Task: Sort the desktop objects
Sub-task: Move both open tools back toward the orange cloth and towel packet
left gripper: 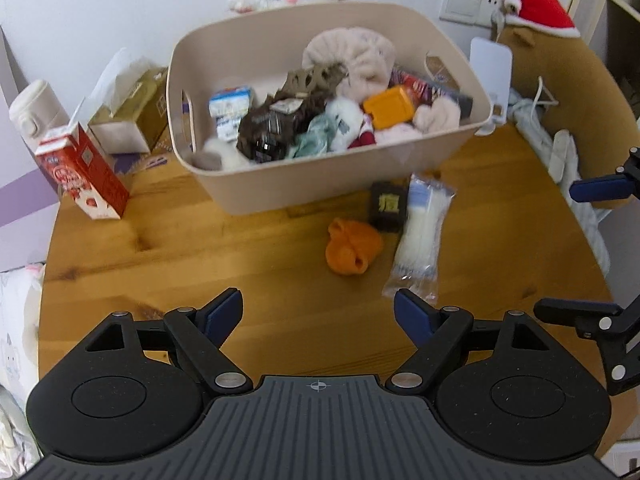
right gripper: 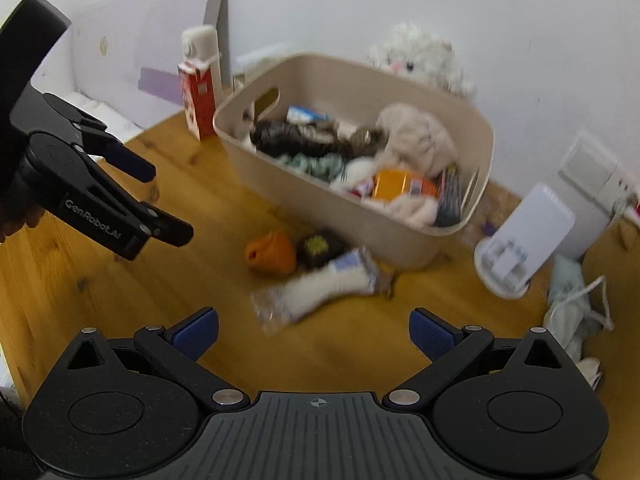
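Observation:
A beige bin (left gripper: 280,188) (right gripper: 328,208) on the wooden table holds soft toys, cloths and small packs. In front of it lie an orange plush (left gripper: 352,246) (right gripper: 274,254), a small dark block with a yellow mark (left gripper: 388,206) (right gripper: 320,248) and a clear bag of white sticks (left gripper: 420,240) (right gripper: 320,290). My left gripper (left gripper: 318,314) (right gripper: 170,200) hovers open, short of these three, nothing between its fingers. My right gripper (right gripper: 314,332) is open too, just behind the clear bag; its fingers (left gripper: 596,188) show at the right edge of the left wrist view.
A red milk carton (left gripper: 84,176) (right gripper: 200,96), a white flask (left gripper: 32,112) and a gold tissue box (left gripper: 132,112) stand left of the bin. A white stand (right gripper: 520,244), a cloth with cord (right gripper: 572,304) and a brown plush (left gripper: 568,92) sit right. Bare wood lies near me.

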{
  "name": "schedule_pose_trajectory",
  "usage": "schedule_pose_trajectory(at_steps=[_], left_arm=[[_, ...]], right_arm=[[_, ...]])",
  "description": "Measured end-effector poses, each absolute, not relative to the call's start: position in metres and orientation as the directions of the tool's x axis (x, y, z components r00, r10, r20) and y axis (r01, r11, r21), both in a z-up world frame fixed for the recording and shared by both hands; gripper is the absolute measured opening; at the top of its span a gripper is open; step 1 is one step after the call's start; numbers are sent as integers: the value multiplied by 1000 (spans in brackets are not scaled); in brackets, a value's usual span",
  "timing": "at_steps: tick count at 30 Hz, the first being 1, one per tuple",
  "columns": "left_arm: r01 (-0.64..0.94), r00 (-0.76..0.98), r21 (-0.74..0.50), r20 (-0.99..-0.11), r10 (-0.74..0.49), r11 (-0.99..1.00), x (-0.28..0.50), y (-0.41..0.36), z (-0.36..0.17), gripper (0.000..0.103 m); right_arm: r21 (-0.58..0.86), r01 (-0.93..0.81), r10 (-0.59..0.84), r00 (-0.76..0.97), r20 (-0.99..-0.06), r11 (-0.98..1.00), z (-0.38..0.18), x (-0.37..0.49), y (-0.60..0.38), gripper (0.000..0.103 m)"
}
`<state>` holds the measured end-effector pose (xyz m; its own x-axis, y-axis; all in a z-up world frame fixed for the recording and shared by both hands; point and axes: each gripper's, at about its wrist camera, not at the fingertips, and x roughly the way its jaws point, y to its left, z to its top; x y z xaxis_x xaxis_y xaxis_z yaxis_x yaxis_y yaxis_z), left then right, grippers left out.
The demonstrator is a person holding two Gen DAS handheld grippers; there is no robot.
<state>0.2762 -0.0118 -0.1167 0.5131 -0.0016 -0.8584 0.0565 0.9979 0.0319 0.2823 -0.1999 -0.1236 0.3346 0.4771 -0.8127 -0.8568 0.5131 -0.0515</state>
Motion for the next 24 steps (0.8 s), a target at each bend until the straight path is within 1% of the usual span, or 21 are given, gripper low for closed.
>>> schedule_pose_trajectory(at_steps=[3,8,18,24], left_arm=[[45,505,43,-863,15,998,277,-13,-129,84],[45,474,33,-881,8,998,283,-15,-150,84],[57,451,47,-892,16,997,301,-15,-187,84],[54,462,16,-887,-11,998,309,-10,-197,84]], right_arm=[[-24,-846,453,309,-837,533,-140,285,-201,103],[-25,-832,396,291,-871,555,-172,287,-197,103],[35,-773,373,265,-889,633,-209,295,-184,103],[40,-737,368,288,-884,674,-217,305,-176,103]])
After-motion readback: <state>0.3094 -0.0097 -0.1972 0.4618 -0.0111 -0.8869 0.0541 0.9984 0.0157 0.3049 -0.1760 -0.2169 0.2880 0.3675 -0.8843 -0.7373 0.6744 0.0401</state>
